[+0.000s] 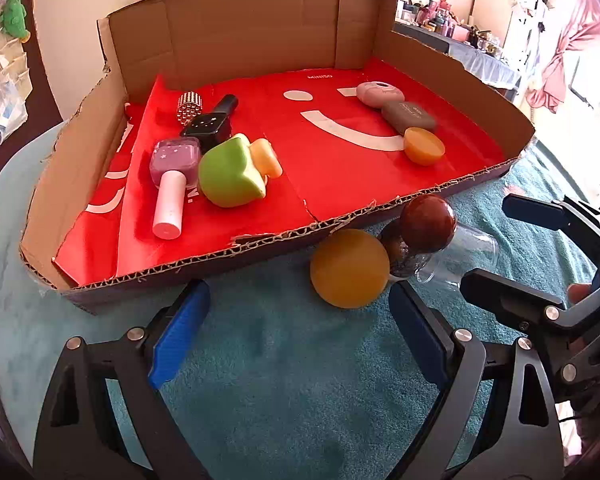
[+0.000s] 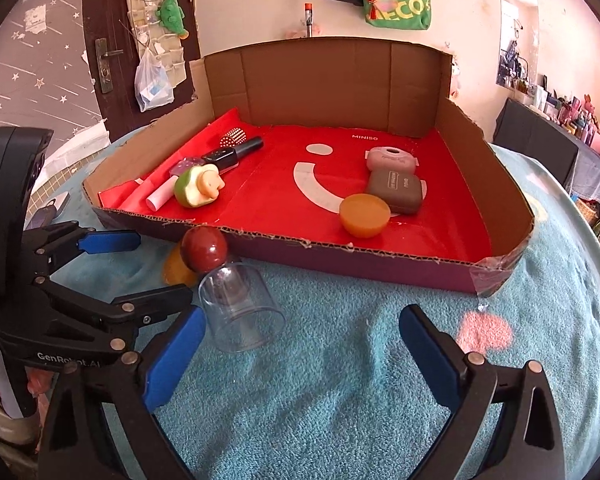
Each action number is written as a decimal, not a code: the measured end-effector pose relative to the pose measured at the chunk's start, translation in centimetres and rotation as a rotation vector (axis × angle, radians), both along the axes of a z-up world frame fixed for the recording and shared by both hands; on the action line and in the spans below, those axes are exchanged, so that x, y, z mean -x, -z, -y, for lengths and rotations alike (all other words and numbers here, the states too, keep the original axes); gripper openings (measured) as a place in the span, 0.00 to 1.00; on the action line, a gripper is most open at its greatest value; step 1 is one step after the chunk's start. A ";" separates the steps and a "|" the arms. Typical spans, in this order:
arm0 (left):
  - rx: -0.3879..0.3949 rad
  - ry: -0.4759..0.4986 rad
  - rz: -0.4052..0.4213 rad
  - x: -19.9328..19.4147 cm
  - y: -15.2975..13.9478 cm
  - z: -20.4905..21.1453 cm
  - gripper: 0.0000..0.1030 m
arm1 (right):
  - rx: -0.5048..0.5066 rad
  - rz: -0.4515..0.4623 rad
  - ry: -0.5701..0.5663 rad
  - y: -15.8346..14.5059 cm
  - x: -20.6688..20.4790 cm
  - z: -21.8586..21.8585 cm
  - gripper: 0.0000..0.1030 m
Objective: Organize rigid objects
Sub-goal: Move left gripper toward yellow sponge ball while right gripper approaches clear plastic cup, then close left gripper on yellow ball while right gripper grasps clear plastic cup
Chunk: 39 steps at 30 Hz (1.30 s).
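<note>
We see most items in the cardboard tray (image 2: 496, 160); the orange ball (image 1: 350, 267) and clear glass bottle (image 2: 240, 312) wait outside, and both our left claw (image 1: 296, 336) and right claw (image 2: 300, 352) gape wide, holding nothing.

A teal towel (image 2: 340, 400) covered the table. On the far wall hung a green bag (image 2: 400, 4) and a dark door (image 2: 108, 40) stood far left, carrying a green plush toy (image 2: 172, 14) and a plastic bag (image 2: 154, 80).
</note>
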State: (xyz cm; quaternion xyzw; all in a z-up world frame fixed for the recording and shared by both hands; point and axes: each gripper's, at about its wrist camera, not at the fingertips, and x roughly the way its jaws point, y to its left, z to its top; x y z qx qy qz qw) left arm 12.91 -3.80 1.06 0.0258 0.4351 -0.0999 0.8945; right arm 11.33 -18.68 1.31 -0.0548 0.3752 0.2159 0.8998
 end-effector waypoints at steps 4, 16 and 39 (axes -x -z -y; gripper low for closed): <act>0.000 0.017 -0.002 0.0 0.1 0.2 0.89 | -0.048 -0.033 -0.014 0.0 -0.5 0.3 0.92; 0.001 0.064 0.011 0.2 0.1 0.9 0.70 | -0.121 -0.107 -0.060 0.4 -1.1 -0.2 0.72; -0.015 0.085 0.034 1.0 -0.5 1.4 0.35 | -0.091 -0.099 -0.022 0.2 0.3 0.9 0.43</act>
